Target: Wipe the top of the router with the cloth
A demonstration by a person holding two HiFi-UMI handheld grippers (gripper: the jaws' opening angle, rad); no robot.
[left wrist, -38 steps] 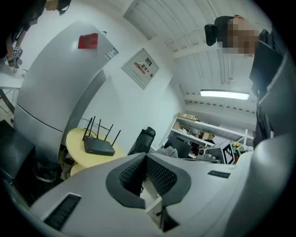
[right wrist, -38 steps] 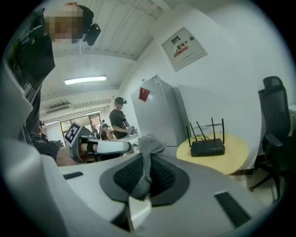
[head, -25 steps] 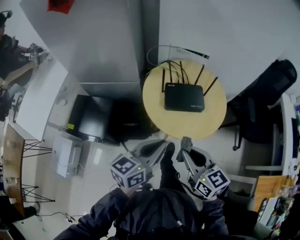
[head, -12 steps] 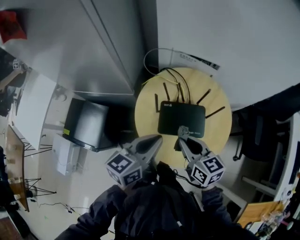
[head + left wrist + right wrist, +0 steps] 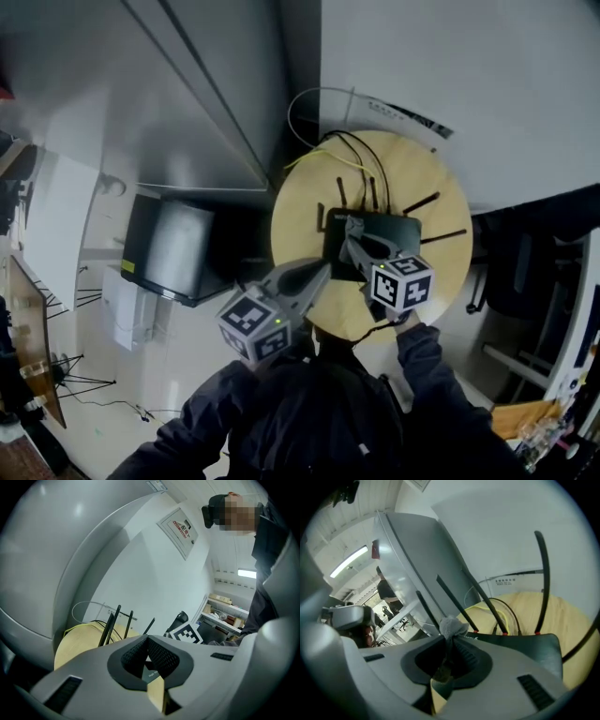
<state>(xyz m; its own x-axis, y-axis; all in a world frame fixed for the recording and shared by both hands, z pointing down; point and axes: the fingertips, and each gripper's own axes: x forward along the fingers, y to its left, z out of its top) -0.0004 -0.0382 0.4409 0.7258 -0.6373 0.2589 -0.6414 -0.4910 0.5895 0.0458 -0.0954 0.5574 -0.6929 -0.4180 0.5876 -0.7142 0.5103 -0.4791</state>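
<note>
A black router [image 5: 401, 231] with several upright antennas sits on a round wooden table [image 5: 305, 202]. My right gripper [image 5: 351, 230] hangs over the router's left part, shut on a small grey cloth [image 5: 451, 626] that bunches out past its fingertips. In the right gripper view the router's top [image 5: 520, 648] lies just below and ahead of the right gripper [image 5: 451, 638]. My left gripper [image 5: 317, 274] is at the table's near left edge, beside the router. In its own view the left gripper [image 5: 146, 640] is shut with nothing held.
Yellow and black cables [image 5: 330, 155] run off the table's far side to the wall. A dark box [image 5: 173, 248] stands on the floor left of the table, under a grey curved partition [image 5: 187, 94]. A black chair [image 5: 534, 234] is at the right.
My right gripper has moved forward with the cloth from the table's near edge to over the router. The left gripper has followed up to the table's near left edge.
</note>
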